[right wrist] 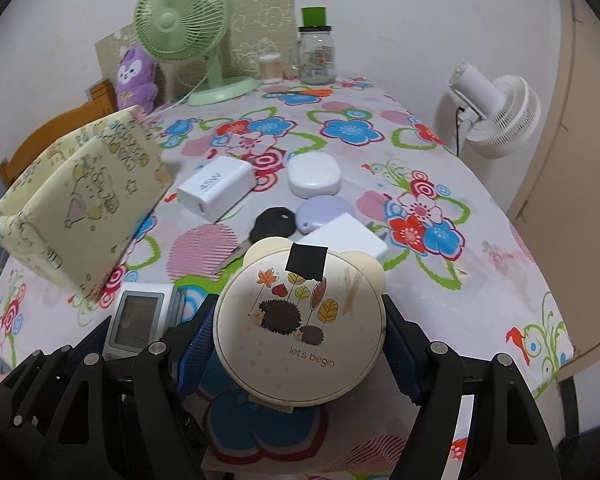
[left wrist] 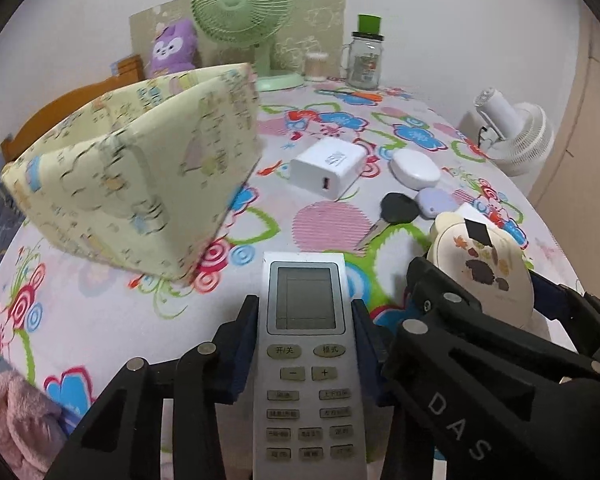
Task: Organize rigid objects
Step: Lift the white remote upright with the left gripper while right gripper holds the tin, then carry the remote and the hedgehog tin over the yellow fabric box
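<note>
The remote control (left wrist: 306, 344) lies low in the left wrist view with the left gripper (left wrist: 305, 344) clamped on its sides, blue pads against the casing. At about two o'clock from it sits the round hedgehog case (right wrist: 300, 320), gripped at its rim by the right gripper (right wrist: 300, 340). At ten o'clock from both stands the open yellow fabric box (left wrist: 140, 176), likely the place for everything, though its inside is hidden. Beyond, at twelve to one o'clock, the white charger (right wrist: 214, 190), white pebble case (right wrist: 314, 176), black key (right wrist: 270, 222), lilac case (right wrist: 324, 214) and a flat white block (right wrist: 346, 234) lie loose on the floral cloth (right wrist: 480, 280). Judging by that, sorting has barely begun.
</note>
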Tool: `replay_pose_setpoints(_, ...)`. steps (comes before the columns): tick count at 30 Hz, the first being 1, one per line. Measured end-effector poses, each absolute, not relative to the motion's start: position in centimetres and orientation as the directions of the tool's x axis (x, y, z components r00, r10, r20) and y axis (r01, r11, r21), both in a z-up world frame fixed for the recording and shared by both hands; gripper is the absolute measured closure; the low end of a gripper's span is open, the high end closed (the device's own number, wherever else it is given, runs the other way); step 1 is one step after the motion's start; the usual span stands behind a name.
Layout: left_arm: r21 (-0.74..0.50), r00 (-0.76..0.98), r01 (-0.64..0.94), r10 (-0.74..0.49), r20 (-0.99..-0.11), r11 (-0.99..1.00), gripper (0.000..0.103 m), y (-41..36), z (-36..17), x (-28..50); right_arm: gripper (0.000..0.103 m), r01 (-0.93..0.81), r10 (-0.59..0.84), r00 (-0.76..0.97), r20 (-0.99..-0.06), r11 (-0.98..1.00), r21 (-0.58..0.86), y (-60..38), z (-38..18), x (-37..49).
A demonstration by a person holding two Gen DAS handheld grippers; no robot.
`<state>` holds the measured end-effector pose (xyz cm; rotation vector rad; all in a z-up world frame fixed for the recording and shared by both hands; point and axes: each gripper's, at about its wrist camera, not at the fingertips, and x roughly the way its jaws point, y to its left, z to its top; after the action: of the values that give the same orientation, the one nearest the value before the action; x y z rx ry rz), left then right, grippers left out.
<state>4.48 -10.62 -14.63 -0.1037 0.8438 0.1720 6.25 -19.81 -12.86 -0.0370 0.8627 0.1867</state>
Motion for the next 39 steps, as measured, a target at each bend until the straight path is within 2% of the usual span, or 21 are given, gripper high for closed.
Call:
replay_pose_setpoints(12,-0.029,0.660,-0.129,0.064,-0.748,0.991,0.058,-10.7,-13.4,6.6,0.025,-0.125,0.121,0.652,-0.749,0.991,0.051,-20.3,-11.9,7.9)
replay_pose_setpoints(39,-0.030,0.729,-0.030,0.001,-0.685,0.999,0.059,-9.3,-5.2,7.2,0.025,-0.053,0.086,0.739,-0.669,0.996,0.069,-19.0,-3.4,7.5)
